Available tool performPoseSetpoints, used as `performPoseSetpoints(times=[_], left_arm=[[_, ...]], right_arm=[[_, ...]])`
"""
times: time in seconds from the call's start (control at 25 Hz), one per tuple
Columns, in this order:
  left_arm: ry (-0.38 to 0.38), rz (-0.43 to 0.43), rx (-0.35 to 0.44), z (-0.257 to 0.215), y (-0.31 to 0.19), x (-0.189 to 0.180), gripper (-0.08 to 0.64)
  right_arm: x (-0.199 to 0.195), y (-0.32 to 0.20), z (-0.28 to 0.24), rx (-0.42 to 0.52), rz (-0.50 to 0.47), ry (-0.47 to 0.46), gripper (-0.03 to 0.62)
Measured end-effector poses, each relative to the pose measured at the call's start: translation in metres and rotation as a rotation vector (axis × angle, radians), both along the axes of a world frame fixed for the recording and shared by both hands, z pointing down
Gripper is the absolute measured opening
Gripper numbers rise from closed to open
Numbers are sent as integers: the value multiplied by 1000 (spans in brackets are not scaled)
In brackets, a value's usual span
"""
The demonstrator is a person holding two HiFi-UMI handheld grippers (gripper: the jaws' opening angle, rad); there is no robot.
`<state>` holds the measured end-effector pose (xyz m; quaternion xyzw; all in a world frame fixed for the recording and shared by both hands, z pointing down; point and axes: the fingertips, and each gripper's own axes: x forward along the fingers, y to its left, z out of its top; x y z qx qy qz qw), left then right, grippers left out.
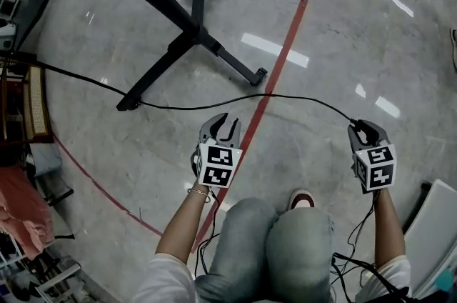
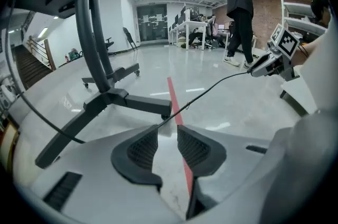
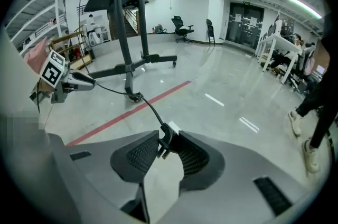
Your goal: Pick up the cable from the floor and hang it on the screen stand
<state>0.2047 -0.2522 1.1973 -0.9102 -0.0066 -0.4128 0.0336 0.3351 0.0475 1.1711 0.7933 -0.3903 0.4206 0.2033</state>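
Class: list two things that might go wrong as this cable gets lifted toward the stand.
1. The right gripper pinches only the plug of the cable, near its jaw tips; it might slip out.
2. The left gripper has its jaws apart and grips nothing, so the slack cable, running past the foot of the stand, may snag there.

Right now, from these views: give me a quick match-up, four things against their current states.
Things:
1. thin black cable
2. red tape line
3. black wheeled screen-stand base
4. left gripper

States:
A. jaws apart
B. stuck flat on the grey floor
C. plug end clamped in the right gripper
D. standing on castors

Pairs: 1-C, 2-B, 3-D, 4-A
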Motion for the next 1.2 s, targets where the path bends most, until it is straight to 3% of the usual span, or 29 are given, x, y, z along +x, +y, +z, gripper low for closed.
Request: performPoseSetpoints(times=[0.16, 0.32, 0.64, 0.88, 1.08, 1.2], left_arm=[[1, 71, 0, -79, 30, -3, 109], [-10, 128, -19, -157, 51, -2, 178], [-144, 290, 117, -273, 59, -16, 222], [-218, 466, 182, -298, 95, -12, 225], [-264, 651, 274, -273, 129, 1, 225], [-306, 743, 285, -251, 146, -1, 225]], right_arm=[[-1, 32, -93, -12, 37, 20, 124], [-3, 58, -187, -40, 68, 35, 124], [-24, 109, -369, -79, 127, 69, 124], [-44, 149, -475, -98, 162, 81, 124], [-60, 175, -527, -84, 209, 102, 124], [-70, 187, -537, -75, 229, 116, 124]])
